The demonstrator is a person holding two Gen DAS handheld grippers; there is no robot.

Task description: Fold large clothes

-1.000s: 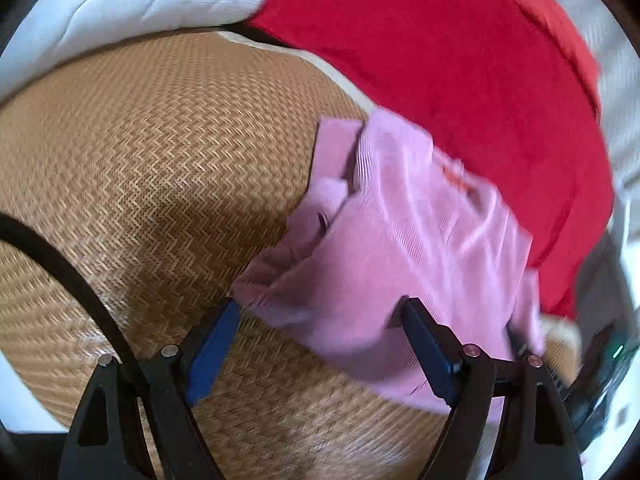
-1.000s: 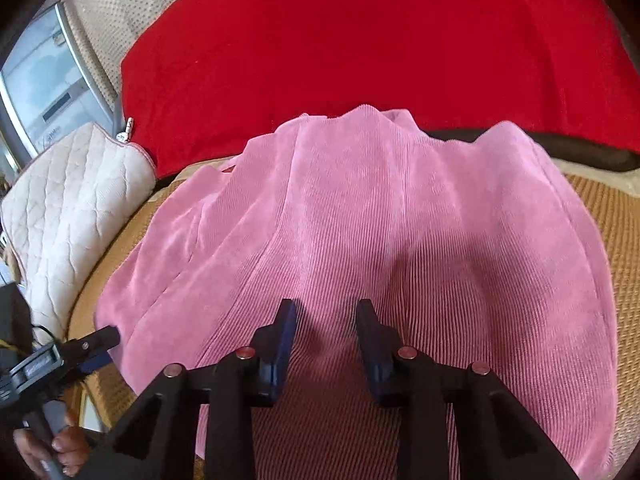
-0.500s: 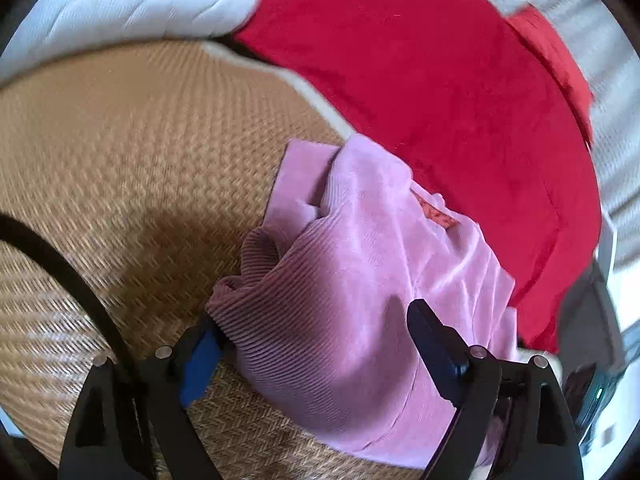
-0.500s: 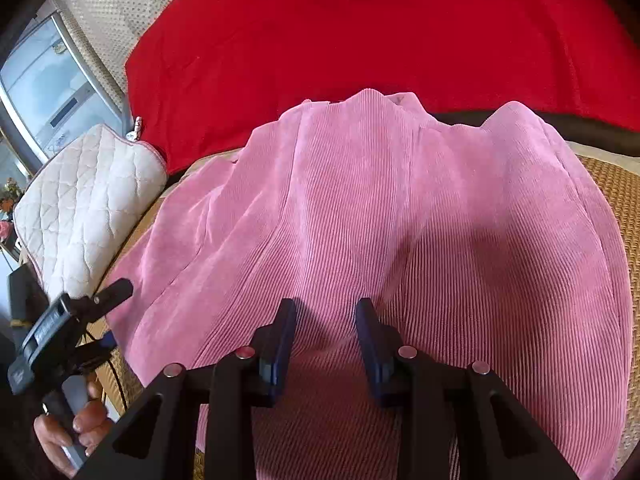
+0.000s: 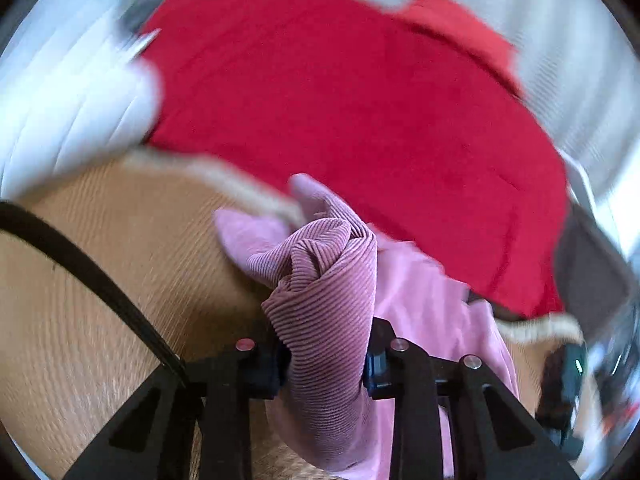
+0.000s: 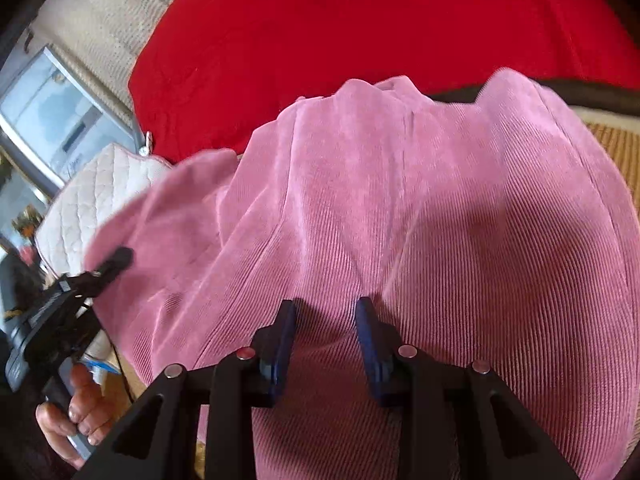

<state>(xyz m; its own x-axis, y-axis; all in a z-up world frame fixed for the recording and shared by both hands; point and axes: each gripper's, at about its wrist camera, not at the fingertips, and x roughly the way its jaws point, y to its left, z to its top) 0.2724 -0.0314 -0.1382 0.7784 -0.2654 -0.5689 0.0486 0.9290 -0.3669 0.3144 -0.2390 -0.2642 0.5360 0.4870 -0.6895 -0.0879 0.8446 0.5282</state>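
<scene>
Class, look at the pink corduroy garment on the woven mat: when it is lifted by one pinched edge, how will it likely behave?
Probably floppy: the pink corduroy garment bunches into folds where the left gripper, jaws just closed, pinches it. Likely to sag rather than hold shape: it drapes in soft ridges around the right gripper. The ribbed surface probably resists slipping.

1. Woven mat [image 5: 100, 280] lies bare on the left gripper's [image 5: 324, 356] side — room to pass there.
2. Red cushion [image 6: 360, 28] walls off the back.
3. White quilted pillow [image 6: 92, 204] blocks the mat's far corner — cable [image 5: 80, 264] crosses the bare patch.
</scene>
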